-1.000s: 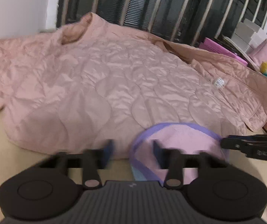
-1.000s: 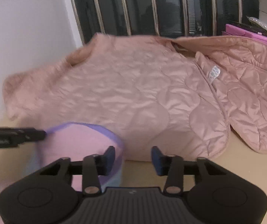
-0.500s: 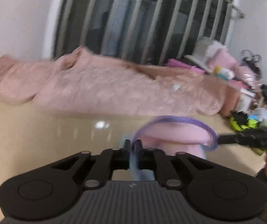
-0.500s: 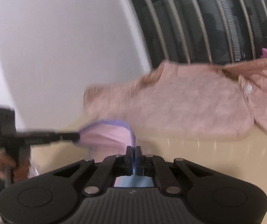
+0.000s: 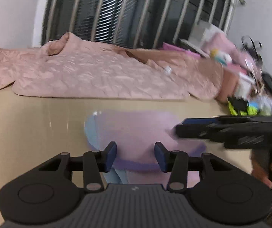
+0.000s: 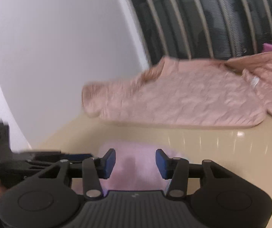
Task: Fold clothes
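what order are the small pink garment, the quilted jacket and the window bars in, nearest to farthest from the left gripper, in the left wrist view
1. Small pink garment: lies on the table right ahead of the left gripper, its near edge between the open fingers.
2. Quilted jacket: spread across the far side of the table.
3. Window bars: behind the jacket, at the back.

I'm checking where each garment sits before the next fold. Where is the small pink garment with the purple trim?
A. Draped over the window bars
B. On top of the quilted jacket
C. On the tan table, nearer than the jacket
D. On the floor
C: the small pink garment lies on the bare tan table, apart from the quilted jacket behind it.
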A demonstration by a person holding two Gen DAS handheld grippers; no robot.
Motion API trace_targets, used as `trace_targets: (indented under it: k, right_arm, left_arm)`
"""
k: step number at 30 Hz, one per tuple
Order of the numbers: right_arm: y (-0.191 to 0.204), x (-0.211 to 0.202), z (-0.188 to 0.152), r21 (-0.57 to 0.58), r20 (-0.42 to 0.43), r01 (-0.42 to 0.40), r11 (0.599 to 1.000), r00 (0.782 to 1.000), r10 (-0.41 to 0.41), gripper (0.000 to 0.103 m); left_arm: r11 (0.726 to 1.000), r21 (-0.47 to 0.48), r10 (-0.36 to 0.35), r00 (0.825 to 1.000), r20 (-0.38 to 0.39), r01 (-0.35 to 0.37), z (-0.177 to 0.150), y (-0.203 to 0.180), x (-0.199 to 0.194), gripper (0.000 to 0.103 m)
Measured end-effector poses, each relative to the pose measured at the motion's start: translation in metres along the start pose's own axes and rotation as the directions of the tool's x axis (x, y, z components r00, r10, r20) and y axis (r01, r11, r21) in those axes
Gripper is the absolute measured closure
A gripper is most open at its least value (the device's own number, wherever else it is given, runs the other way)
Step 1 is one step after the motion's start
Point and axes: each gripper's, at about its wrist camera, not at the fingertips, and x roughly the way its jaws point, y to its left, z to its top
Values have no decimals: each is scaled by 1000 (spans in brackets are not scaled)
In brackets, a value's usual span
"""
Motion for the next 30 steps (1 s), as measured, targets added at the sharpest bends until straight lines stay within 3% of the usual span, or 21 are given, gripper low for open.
trace_targets:
  k: [3, 6, 8, 11, 15, 19, 21, 23, 25, 30]
  right_arm:
    - [6, 9, -14, -74, -33, 167, 983, 985, -169, 56]
    - [2, -8, -15, -9, 16, 169, 986, 985, -169, 48]
    - [-4, -11, -12, 34, 29, 158, 987, 987, -159, 23]
    - [-10, 1, -8, 67, 2, 161, 985, 987, -161, 22]
    - [-12, 18, -11, 94, -3, 153, 984, 988, -153, 22]
    - [-3, 28, -11, 19, -26, 179, 984, 984, -179, 28]
    - [3, 29, -9, 1, -47, 180, 984, 983, -180, 40]
    - [6, 28, -8, 9, -67, 117, 993, 991, -116, 79]
    - [13, 26, -10, -16, -67, 120, 993, 990, -121, 82]
    - [32, 9, -9, -69, -5, 190, 979, 982, -191, 94]
  left_arm:
    - [1000, -9, 17, 999, -28, -17, -7, 3, -2, 55]
    - [998, -49, 37, 999, -16, -38, -8, 10, -10, 44]
    - [996, -56, 70, 998, -4, -70, -8, 11, -10, 33]
    - [993, -16, 112, 993, -38, -113, -11, 2, 1, 31]
    - [994, 2, 110, 994, -23, -110, -12, -8, 3, 36]
    - [997, -6, 83, 996, -12, -83, -13, -10, 4, 66]
    - [998, -17, 59, 998, -16, -59, -14, -10, 4, 76]
    - [999, -26, 41, 999, -20, -42, -13, -10, 3, 81]
    - [999, -28, 26, 999, -19, -26, -13, -10, 1, 89]
    - [999, -39, -5, 1000, -4, 5, -3, -6, -1, 92]
